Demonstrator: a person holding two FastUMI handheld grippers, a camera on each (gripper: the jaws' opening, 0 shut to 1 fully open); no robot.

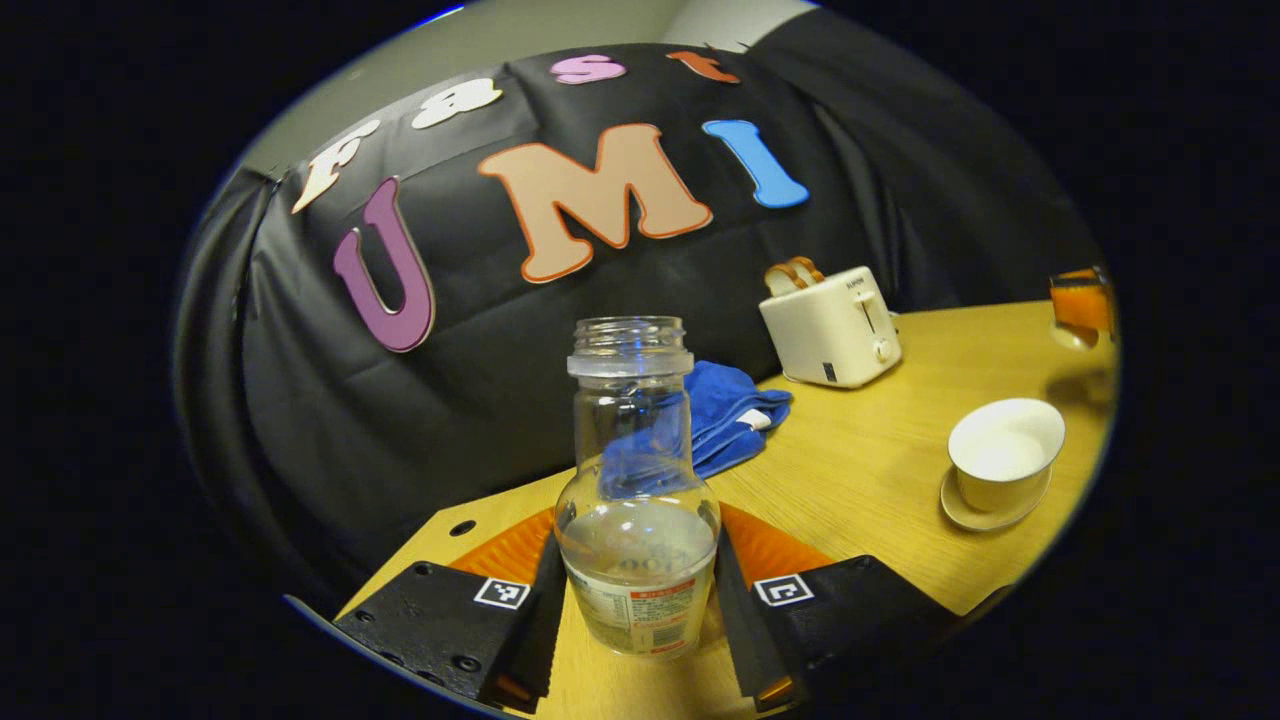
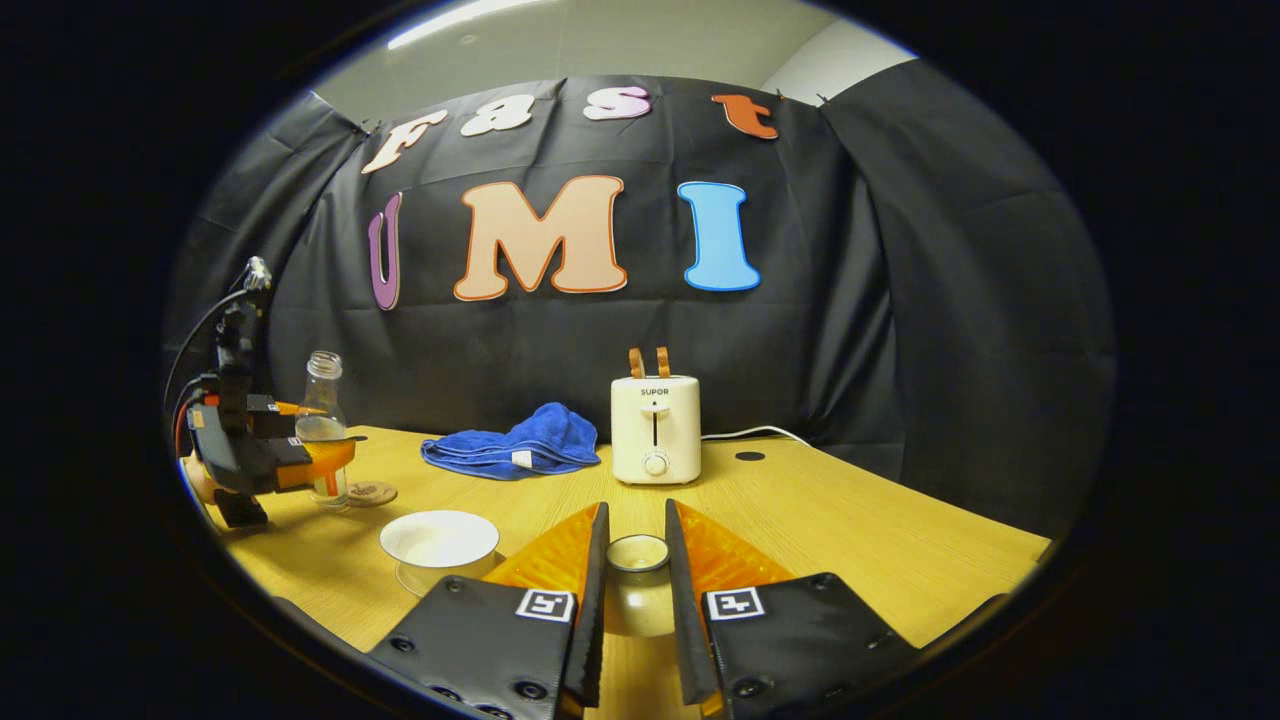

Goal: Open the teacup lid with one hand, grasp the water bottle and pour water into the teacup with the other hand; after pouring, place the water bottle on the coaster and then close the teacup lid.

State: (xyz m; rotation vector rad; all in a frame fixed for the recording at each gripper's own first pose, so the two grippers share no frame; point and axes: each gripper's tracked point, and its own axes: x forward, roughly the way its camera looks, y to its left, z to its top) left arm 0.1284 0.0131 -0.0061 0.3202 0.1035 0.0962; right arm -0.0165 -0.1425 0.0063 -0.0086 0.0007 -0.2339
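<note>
L gripper [image 1: 636, 600]: fingers clamped on both sides of the water bottle [image 1: 637, 500], a clear glass bottle w/ round belly, narrow neck and open threaded mouth, no cap. Water fills approx the lower belly; paper label low on the body. Bottle upright, base at or just above the tabletop [image 1: 860, 470], can't tell which. In the right gripper view the same bottle [image 2: 322, 420] stands next to a small round coaster [image 2: 371, 492], beside it, not on it.

R gripper [image 2: 636, 575]: fingers pressed on the teacup lid [image 2: 637, 590], a small pale domed piece w/ round knob on top, held above the wood.

Teacup [image 1: 1003, 452]: white, flared, glossy, open-topped, sits on a matching saucer [image 1: 985, 510] near the tabletop's R edge; contents can't tell, interior reads pale. Bare light-wood grain btw bottle and cup.

Farther back: crumpled blue towel [image 1: 735, 415], soft terry. Beyond it, cream two-slot toaster [image 1: 832, 328], boxy w/ rounded corners, toast in the slots, against the black cloth wall.
</note>
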